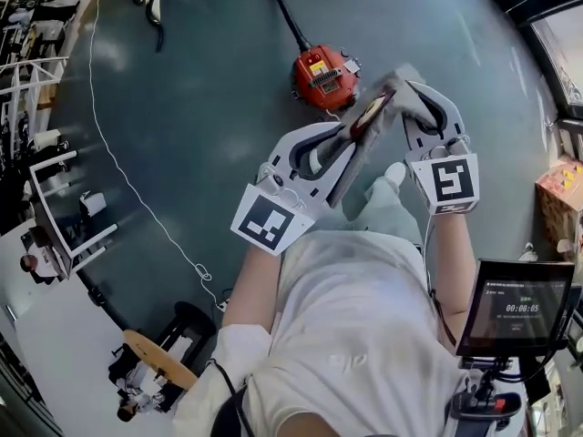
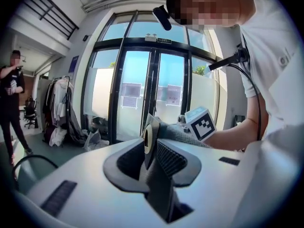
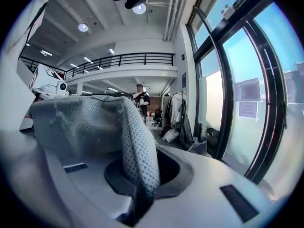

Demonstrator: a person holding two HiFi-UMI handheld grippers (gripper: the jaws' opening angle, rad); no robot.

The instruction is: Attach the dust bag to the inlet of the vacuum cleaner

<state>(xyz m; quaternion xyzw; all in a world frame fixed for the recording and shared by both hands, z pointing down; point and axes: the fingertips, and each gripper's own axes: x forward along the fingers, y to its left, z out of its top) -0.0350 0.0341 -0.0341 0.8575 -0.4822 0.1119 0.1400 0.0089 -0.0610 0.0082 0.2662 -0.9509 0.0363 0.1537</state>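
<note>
Step in hand looks like carry & line-up: dust bag (image 1: 383,98) is up in the air betw. both grippers, near the red vacuum cleaner (image 1: 323,77) on the floor (image 1: 209,107), not yet on the inlet. L gripper (image 1: 351,130) is clamped on the bag's stiff collar (image 2: 148,141), R gripper (image 1: 412,98) is pinched on the grey fabric, both forearms reaching fwd & down w/ jaws angled toward each other. Next move prob. needs the collar hole lowered & squared to the inlet, which I can't make out here.
</note>
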